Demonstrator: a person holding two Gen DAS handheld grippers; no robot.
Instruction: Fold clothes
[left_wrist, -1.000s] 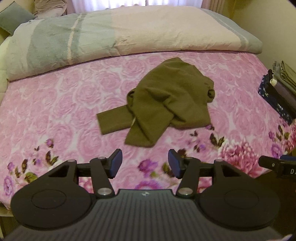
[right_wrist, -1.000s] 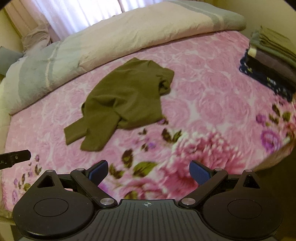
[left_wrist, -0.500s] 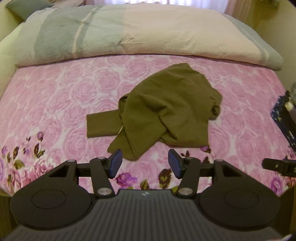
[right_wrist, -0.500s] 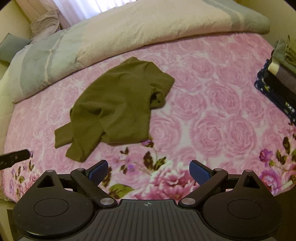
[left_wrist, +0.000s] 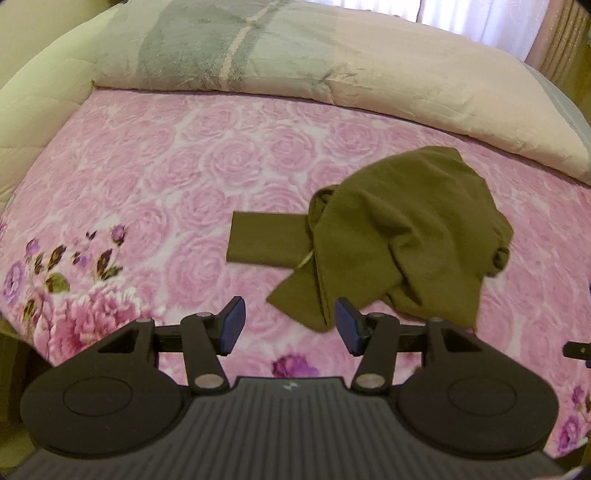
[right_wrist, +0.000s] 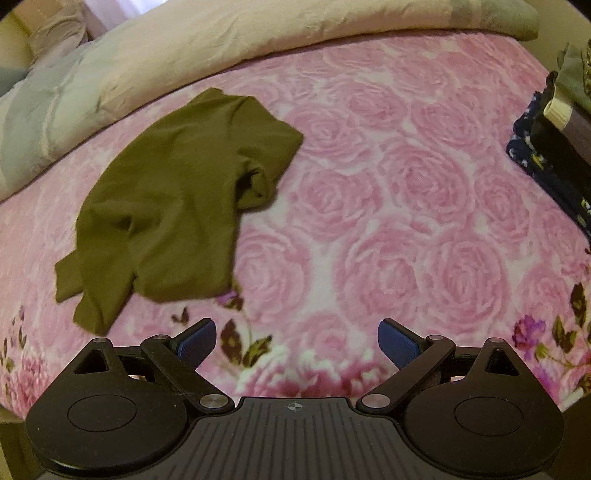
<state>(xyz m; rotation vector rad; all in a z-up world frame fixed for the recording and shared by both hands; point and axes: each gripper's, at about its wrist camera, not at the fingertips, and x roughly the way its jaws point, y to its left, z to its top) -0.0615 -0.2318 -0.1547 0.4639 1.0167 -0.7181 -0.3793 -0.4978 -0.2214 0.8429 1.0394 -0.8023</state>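
Left tongs (left_wrist: 288, 328): black linkage arms, blue pads, silver pivot screws, two round discs.
Right tongs (right_wrist: 295, 341): same black build, blue ribbed pads.
Housing: dark grey, ribbed, small crosshair mark.

Stacked clothes (right_wrist: 554, 147) are cut off by the right edge.

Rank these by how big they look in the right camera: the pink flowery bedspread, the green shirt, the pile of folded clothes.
1. Pink flowery bedspread
2. Green shirt
3. Pile of folded clothes, though the picture's edge cuts it off
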